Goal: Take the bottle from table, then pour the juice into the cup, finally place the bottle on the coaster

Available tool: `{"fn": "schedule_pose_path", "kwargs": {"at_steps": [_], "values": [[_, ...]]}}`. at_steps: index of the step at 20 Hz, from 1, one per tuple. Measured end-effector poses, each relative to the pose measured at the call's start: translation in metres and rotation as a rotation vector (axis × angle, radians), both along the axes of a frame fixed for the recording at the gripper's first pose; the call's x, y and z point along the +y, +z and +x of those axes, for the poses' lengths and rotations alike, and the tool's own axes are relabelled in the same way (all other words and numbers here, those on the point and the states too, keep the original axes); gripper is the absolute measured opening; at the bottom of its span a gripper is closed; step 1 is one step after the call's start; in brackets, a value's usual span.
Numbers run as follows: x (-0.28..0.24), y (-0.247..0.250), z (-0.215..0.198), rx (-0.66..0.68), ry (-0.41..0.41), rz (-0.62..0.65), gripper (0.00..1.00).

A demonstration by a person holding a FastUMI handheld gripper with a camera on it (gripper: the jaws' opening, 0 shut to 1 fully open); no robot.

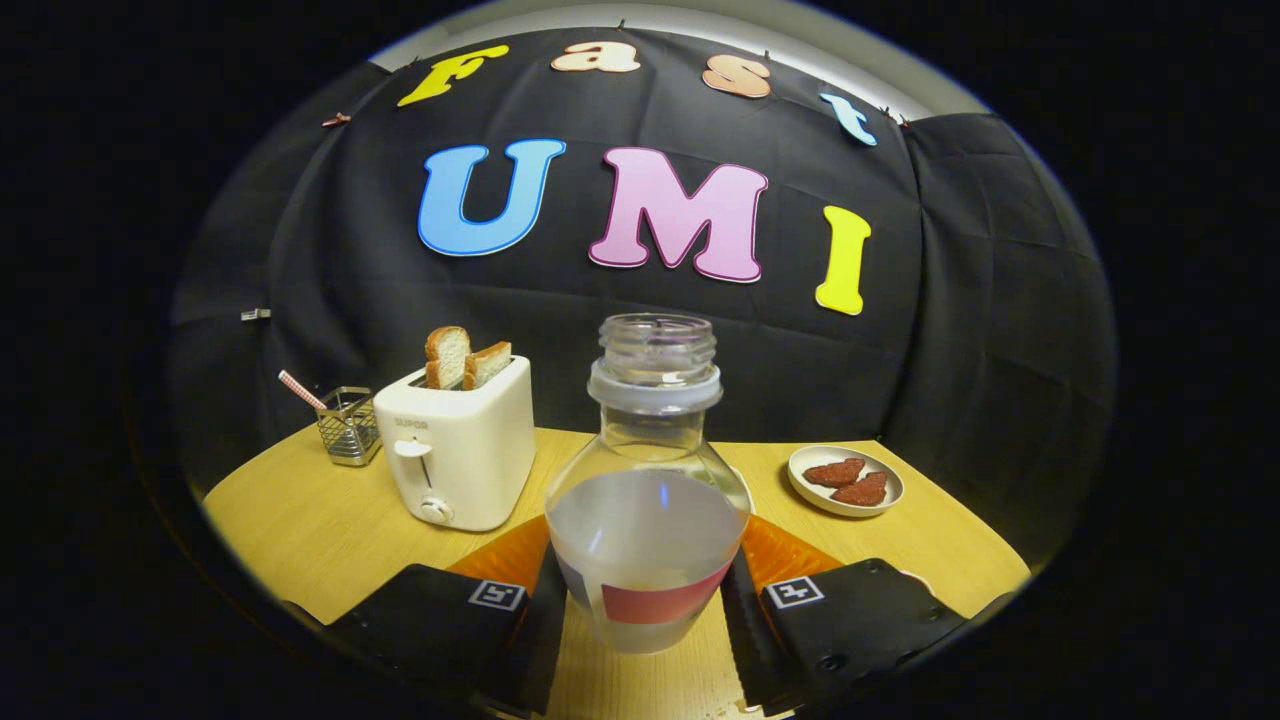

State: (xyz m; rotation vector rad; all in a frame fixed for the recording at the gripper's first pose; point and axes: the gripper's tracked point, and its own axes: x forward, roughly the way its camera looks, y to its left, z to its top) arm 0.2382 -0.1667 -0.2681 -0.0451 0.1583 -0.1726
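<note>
The jaws are closed on the lower body of the bottle (pixel 648 520), one finger pressed against each flank, so that the gripper (pixel 645 600) holds it pinched between them. The bottle is kept upright, its cap off and its wide mouth open; this posture is judged to be chosen so that the pale juice filling the lower part stays level and is not spilled before the pour. The grip is taken low, around the widest part with the red label band, where the fingers are given the most surface. Whether the base is resting on the table (pixel 300 520) or lifted just clear of it cannot be told. The table is a light wooden top with a rounded edge, and black cloth is hung behind it as the booth's wall. Beyond the fingers, a white toaster (pixel 460 450) with two slices of bread (pixel 465 357) is seen, with a wire basket (pixel 348 425) holding a striped straw beside it. Opposite, a small plate (pixel 845 480) of reddish pieces is set.
</note>
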Motion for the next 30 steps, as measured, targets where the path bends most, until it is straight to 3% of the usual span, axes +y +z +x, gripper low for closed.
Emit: {"fn": "schedule_pose_path", "kwargs": {"at_steps": [6, 12, 19, 22, 30], "values": [[-0.021, -0.029, 0.043, 0.01, -0.036, 0.008, 0.72], [-0.024, -0.049, 0.054, 0.046, -0.046, 0.053, 0.74], [-0.034, -0.049, 0.053, 0.055, -0.078, 0.049, 0.78], [-0.036, -0.047, 0.046, 0.07, -0.085, 0.063, 0.99], [-0.03, -0.036, 0.01, 0.131, -0.07, 0.029, 0.97]]}}
